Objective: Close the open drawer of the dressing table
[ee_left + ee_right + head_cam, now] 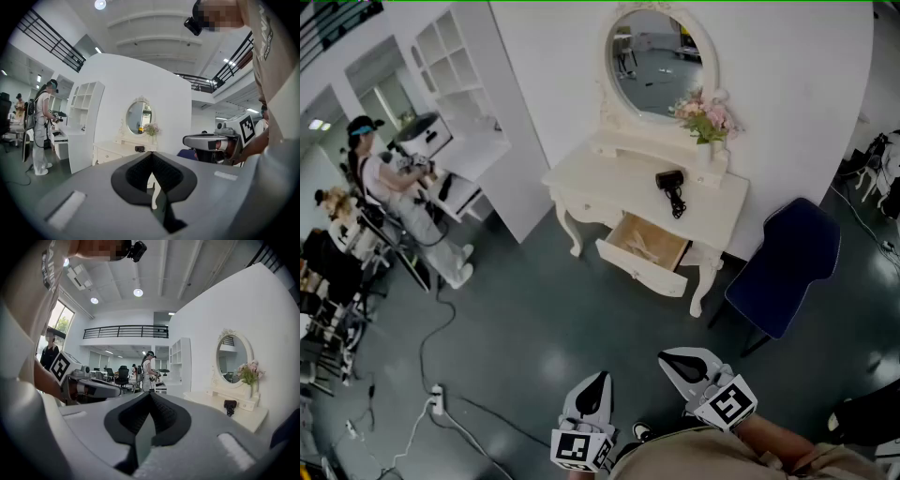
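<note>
Ahead in the head view, the open drawer (642,270) of the dressing table (605,175) is seen well apart from both tools, its front set crosswise; pale contents cannot be identified. The right gripper (686,366) is judged slightly nearer than the left gripper (593,394). In the left gripper view, the jaws are shown pressed together, with nothing held. In the right gripper view, the same is shown.

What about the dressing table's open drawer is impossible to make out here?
- Contents of the drawer: in the head view, the pale items inside are too small to identify.
- Left gripper view: the left gripper, jaws together, hides the drawer behind its own body.
- Right gripper view: the right gripper, jaws together, also blocks the drawer. Only the tabletop shows.
</note>
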